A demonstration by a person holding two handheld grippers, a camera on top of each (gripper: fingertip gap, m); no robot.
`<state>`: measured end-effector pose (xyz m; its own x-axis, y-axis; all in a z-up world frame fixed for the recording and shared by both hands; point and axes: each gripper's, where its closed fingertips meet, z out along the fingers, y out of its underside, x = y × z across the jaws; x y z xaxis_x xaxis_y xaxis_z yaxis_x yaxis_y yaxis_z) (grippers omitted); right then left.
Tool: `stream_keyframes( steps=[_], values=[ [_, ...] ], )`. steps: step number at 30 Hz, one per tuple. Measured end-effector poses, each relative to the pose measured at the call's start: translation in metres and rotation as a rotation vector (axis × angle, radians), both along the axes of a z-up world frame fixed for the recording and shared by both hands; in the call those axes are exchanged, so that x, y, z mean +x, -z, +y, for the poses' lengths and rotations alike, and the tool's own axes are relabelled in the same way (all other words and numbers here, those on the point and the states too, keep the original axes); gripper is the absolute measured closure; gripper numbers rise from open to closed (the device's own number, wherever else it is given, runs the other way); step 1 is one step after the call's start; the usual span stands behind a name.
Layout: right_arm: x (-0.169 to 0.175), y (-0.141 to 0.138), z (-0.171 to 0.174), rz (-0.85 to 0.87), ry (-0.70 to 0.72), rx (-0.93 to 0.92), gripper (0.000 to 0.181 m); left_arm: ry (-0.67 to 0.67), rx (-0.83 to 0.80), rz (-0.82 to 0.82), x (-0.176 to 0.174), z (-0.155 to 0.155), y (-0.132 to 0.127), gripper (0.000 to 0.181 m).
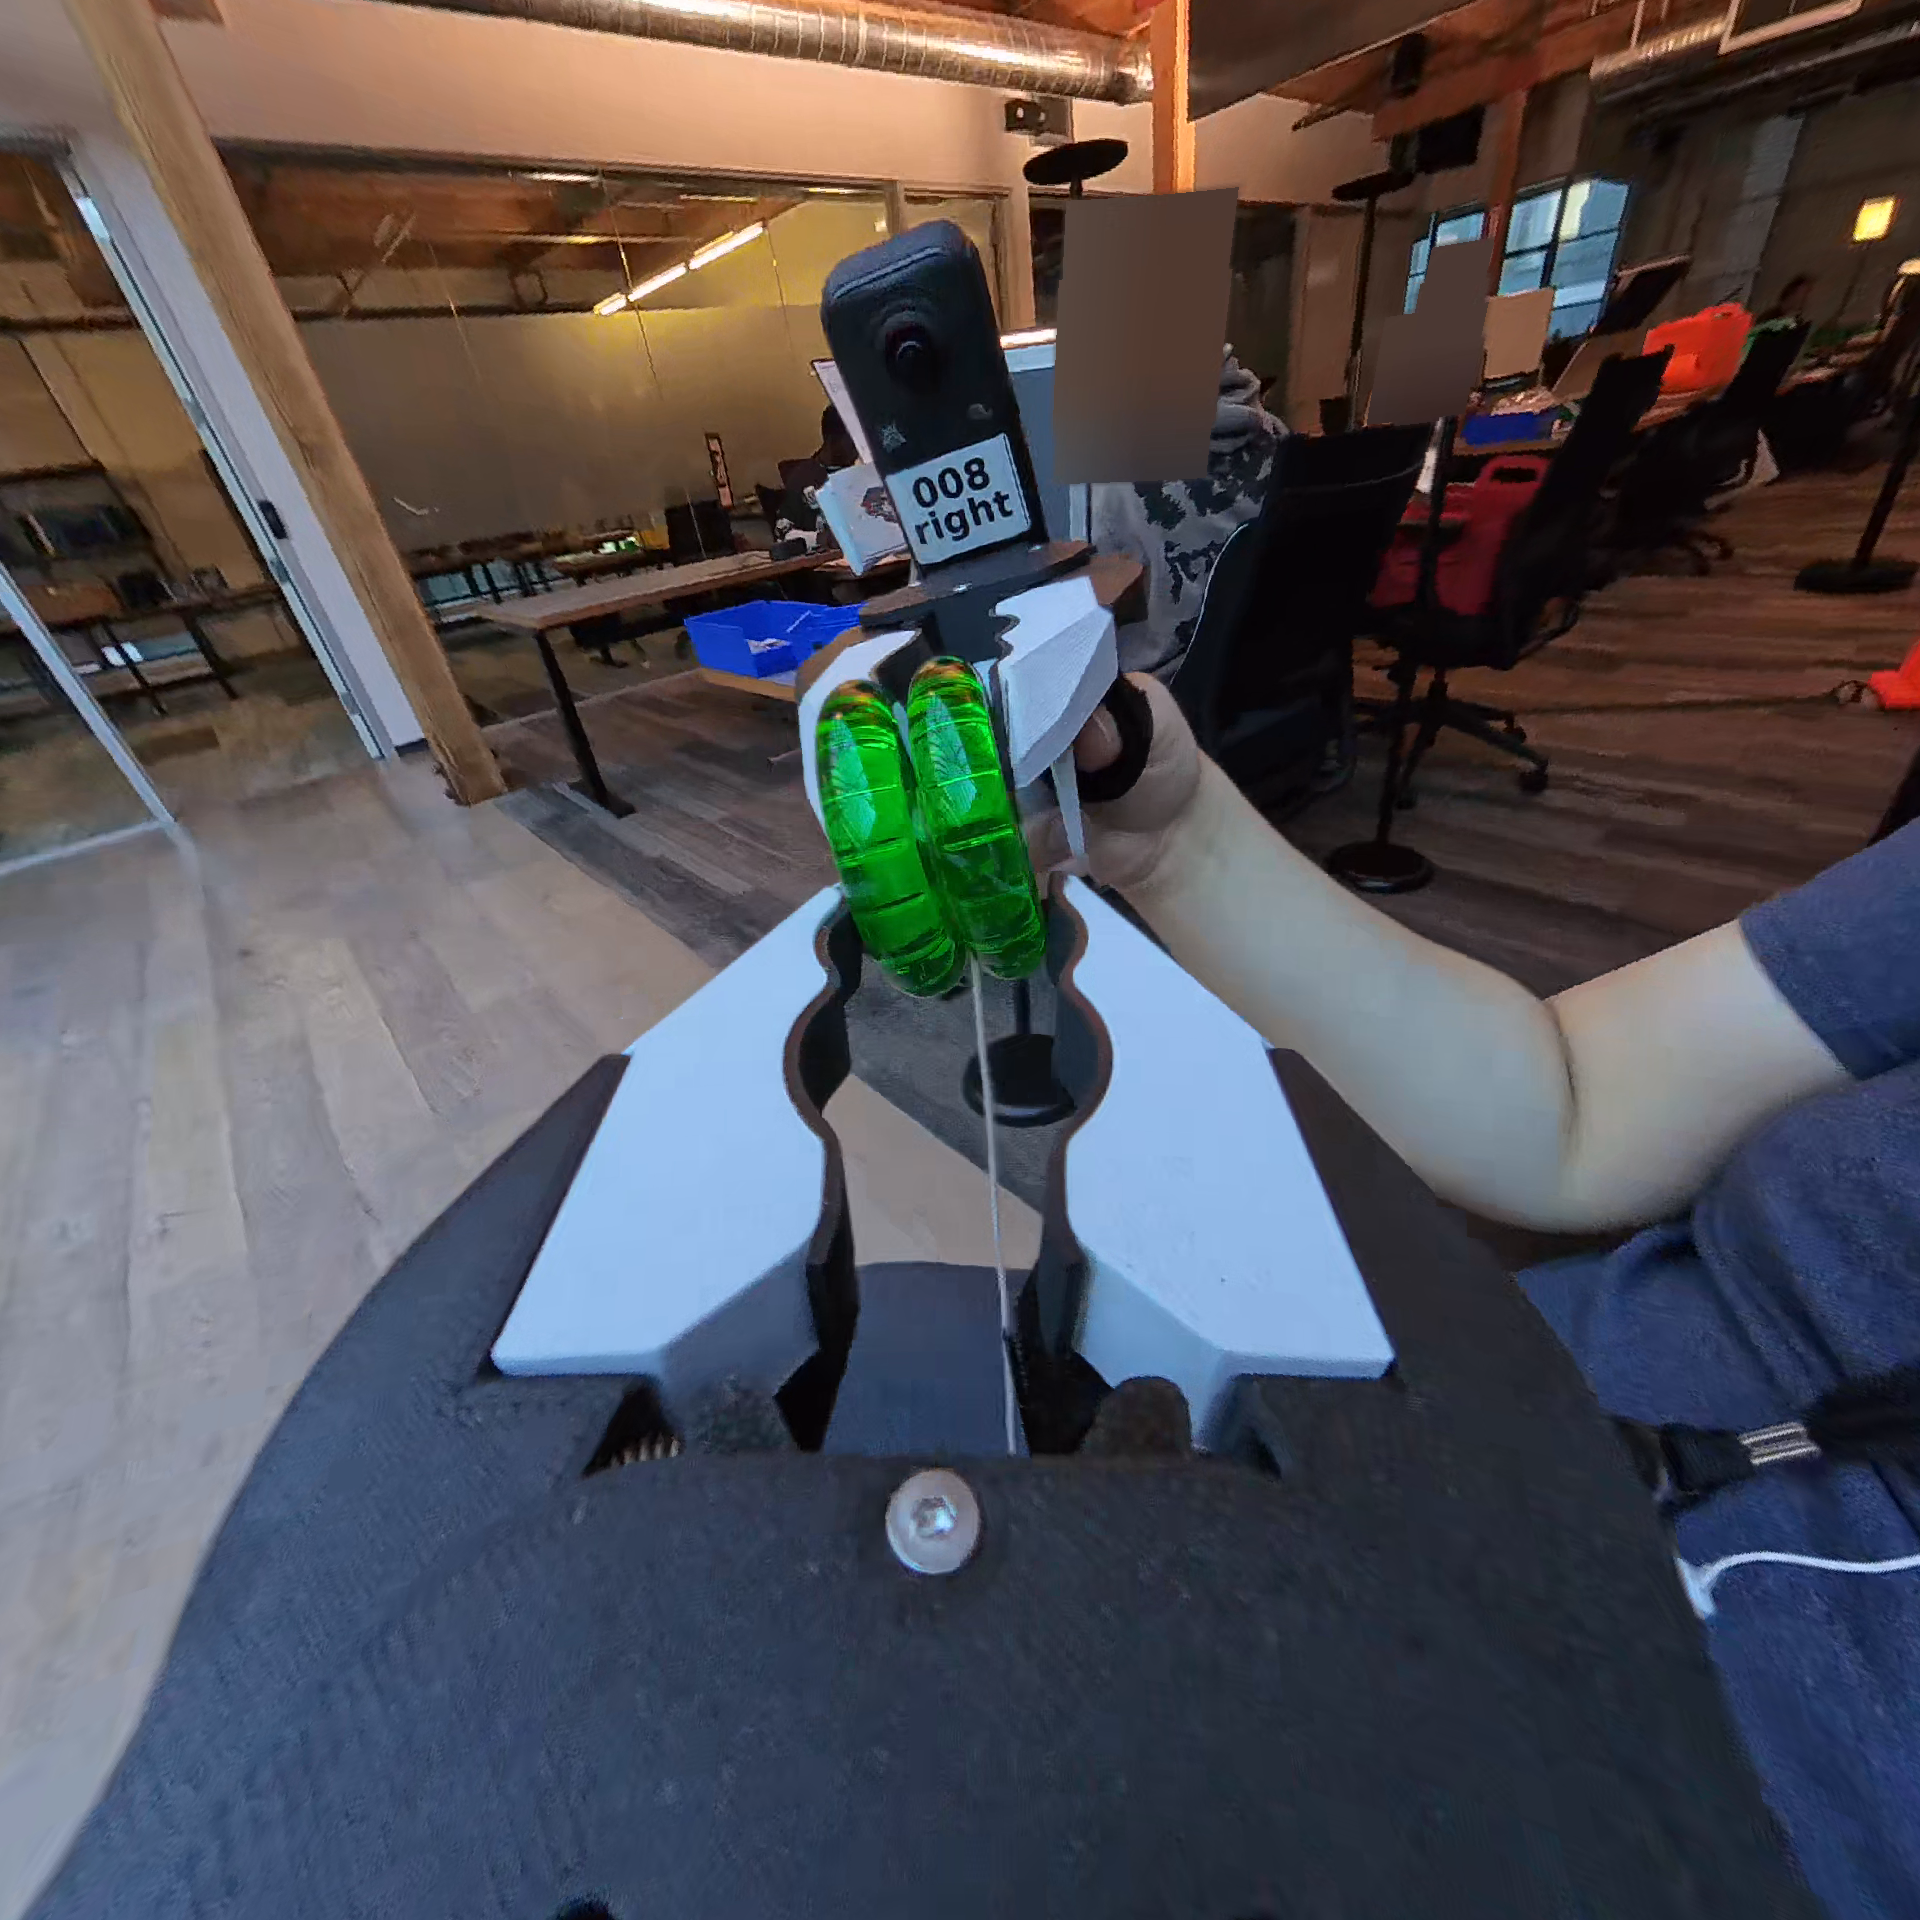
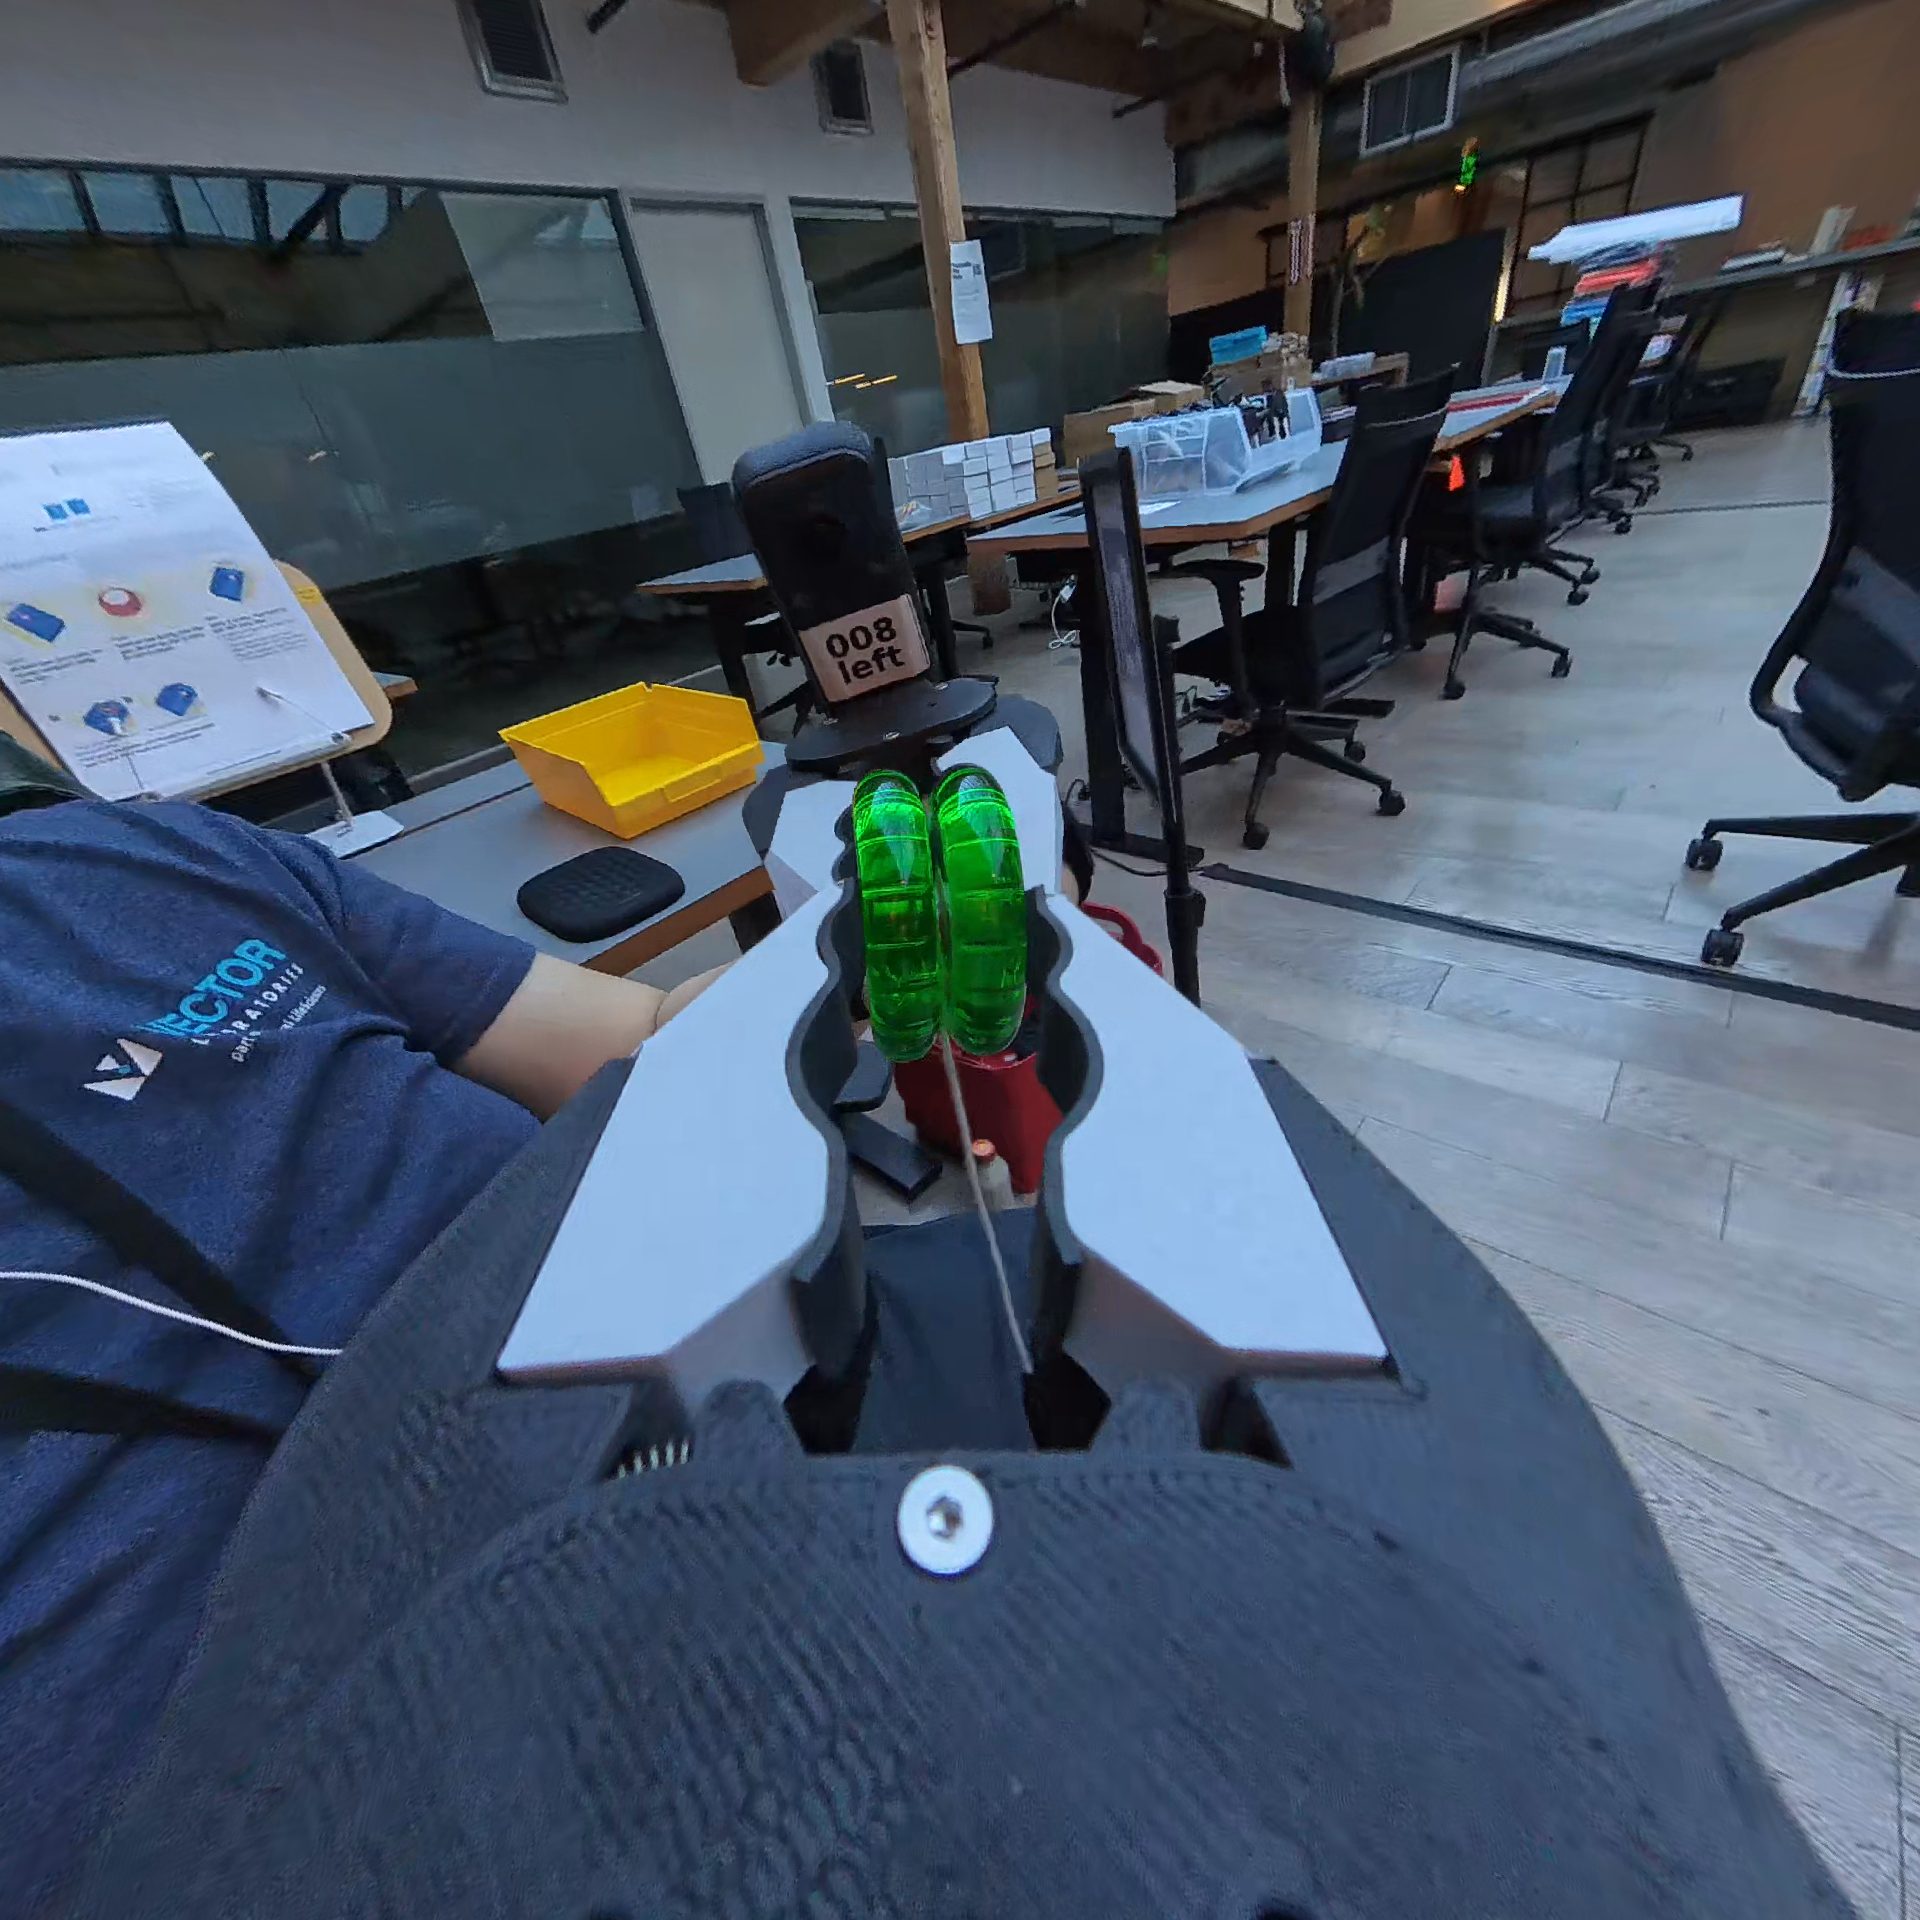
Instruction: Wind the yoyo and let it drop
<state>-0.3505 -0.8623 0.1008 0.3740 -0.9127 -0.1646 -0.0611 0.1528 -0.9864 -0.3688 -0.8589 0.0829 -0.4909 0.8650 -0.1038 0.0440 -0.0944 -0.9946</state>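
A translucent green yoyo is held in the air between my two grippers, which face each other. My left gripper is shut on its lower near edge, white fingers on either side. My right gripper comes from the far side and is shut on the same yoyo. In the right wrist view the yoyo sits between my right gripper's tips, with the left gripper behind it. A thin white string runs down from the yoyo's groove between the fingers; it also shows in the right wrist view. Its lower end is hidden.
A person's bare forearm reaches in from the right. Wood floor lies below. Desks with a blue bin and a yellow bin, office chairs, a black stand and a wooden post surround the spot. My two grippers' fingertips are within a few centimetres of each other.
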Motion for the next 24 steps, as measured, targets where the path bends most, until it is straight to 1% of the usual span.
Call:
stream_keyframes(
  steps=[3, 5, 6, 9, 11, 12, 14, 15, 17, 19, 20, 22, 24],
  values=[
    [0.010, 0.004, -0.016, 0.024, 0.022, -0.006, 0.153, 0.044, 0.133, 0.078, 0.016, -0.009, 0.001, 0.146],
    [0.019, 0.007, -0.020, 0.045, 0.026, -0.006, 0.153, 0.063, 0.185, 0.123, 0.027, -0.014, 0.002, 0.148],
    [0.025, 0.008, -0.021, 0.054, 0.027, 0.004, 0.153, 0.063, 0.196, 0.136, 0.032, -0.017, 0.002, 0.152],
    [0.043, 0.014, -0.021, 0.104, 0.018, 0.061, 0.152, 0.066, 0.195, 0.157, 0.045, -0.020, 0.004, 0.151],
    [0.053, 0.012, -0.021, 0.081, 0.031, 0.076, 0.152, 0.080, 0.227, 0.214, 0.055, -0.019, 0.001, 0.152],
    [0.058, 0.008, -0.021, 0.027, 0.062, 0.037, 0.151, 0.091, 0.262, 0.269, 0.060, -0.019, -0.001, 0.152],
    [0.060, -0.005, -0.022, -0.159, 0.201, -0.147, 0.100, 0.101, 0.317, 0.400, 0.072, -0.018, -0.006, 0.152],
    [0.058, -0.008, -0.018, -0.244, 0.274, -0.273, 0.094, 0.091, 0.334, 0.471, 0.080, -0.019, -0.008, 0.152],
    [0.056, -0.006, -0.013, -0.333, 0.433, -0.540, 0.096, 0.081, 0.360, 0.597, 0.095, -0.017, -0.010, 0.152],
    [0.064, 0.008, -0.006, -0.283, 0.512, -0.742, 0.096, 0.065, 0.387, 0.660, 0.100, -0.014, -0.006, 0.152],
    [0.069, 0.014, -0.006, -0.239, 0.544, -0.809, 0.095, 0.065, 0.401, 0.658, 0.098, -0.011, -0.002, 0.153],
    [0.074, 0.015, -0.006, -0.203, 0.615, -0.901, 0.096, 0.051, 0.444, 0.624, 0.089, -0.009, 0.011, 0.153],
    [0.079, 0.020, -0.001, -0.150, 0.608, -0.932, 0.103, 0.019, 0.443, 0.615, 0.083, -0.009, 0.018, 0.152]
  ],
)
